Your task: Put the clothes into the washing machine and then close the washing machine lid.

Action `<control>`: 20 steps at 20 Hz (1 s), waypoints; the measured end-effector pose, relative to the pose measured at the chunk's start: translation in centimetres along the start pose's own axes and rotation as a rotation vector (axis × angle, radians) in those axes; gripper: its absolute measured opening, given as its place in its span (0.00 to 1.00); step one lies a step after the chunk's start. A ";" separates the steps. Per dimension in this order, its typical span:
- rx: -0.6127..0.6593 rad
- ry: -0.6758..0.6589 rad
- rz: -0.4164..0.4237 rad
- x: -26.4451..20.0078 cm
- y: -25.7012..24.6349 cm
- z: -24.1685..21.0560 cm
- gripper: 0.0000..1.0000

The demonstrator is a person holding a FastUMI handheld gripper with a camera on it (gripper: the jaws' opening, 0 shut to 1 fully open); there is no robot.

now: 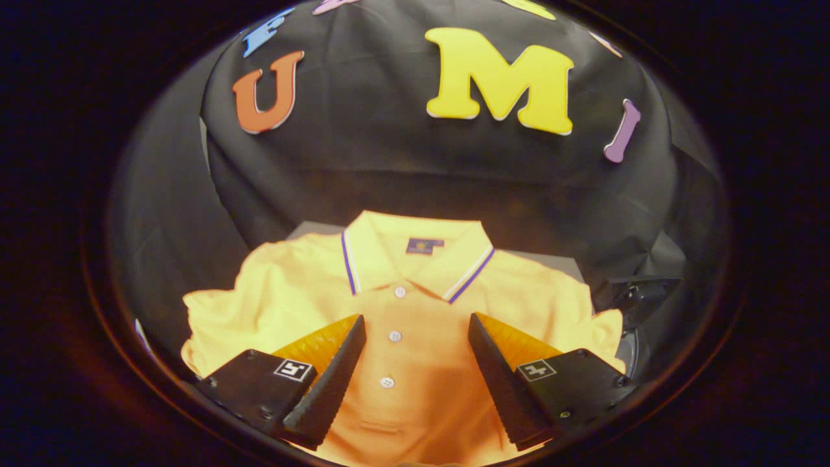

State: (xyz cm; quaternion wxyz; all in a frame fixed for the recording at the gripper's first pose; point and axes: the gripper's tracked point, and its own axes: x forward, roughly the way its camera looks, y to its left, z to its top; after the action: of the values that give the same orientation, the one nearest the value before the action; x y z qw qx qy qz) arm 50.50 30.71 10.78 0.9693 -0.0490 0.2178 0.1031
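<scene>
1. Yellow polo shirt (402, 311) lies spread flat on the surface, button placket running between the jaws and the collar just beyond them.
2. The gripper (417, 363) hovers over the shirt with jaws spread wide, pinching nothing.
3. Risk: closing here on flat cloth may catch only one thin layer, so the shirt slips out when lifted.
4. Risk: the wide sleeves may hang and drag over the surface edge.
5. A dark object (639, 298) sits beside the right jaw; I cannot tell what it is.
</scene>
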 end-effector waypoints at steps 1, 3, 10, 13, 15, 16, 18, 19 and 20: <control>-0.011 0.040 0.002 0.2 -0.4 -0.4 0.98; -0.005 0.053 0.006 0.0 -0.2 -0.5 0.98; -0.018 0.115 0.035 -0.2 -0.4 -0.2 0.93; -0.025 0.092 0.065 0.1 -0.3 0.0 0.63; -0.019 0.084 0.067 0.3 -0.6 0.0 0.28; -0.022 0.087 0.077 0.2 -0.7 0.1 0.20; -0.042 0.087 0.101 0.1 -0.8 0.2 0.09; -0.038 0.084 0.117 0.2 -0.8 0.2 0.07; -0.019 0.083 0.138 -0.1 -0.8 0.2 0.06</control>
State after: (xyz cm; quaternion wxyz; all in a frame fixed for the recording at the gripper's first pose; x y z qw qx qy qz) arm 50.69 29.98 11.01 0.9495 -0.0472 0.2598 0.1696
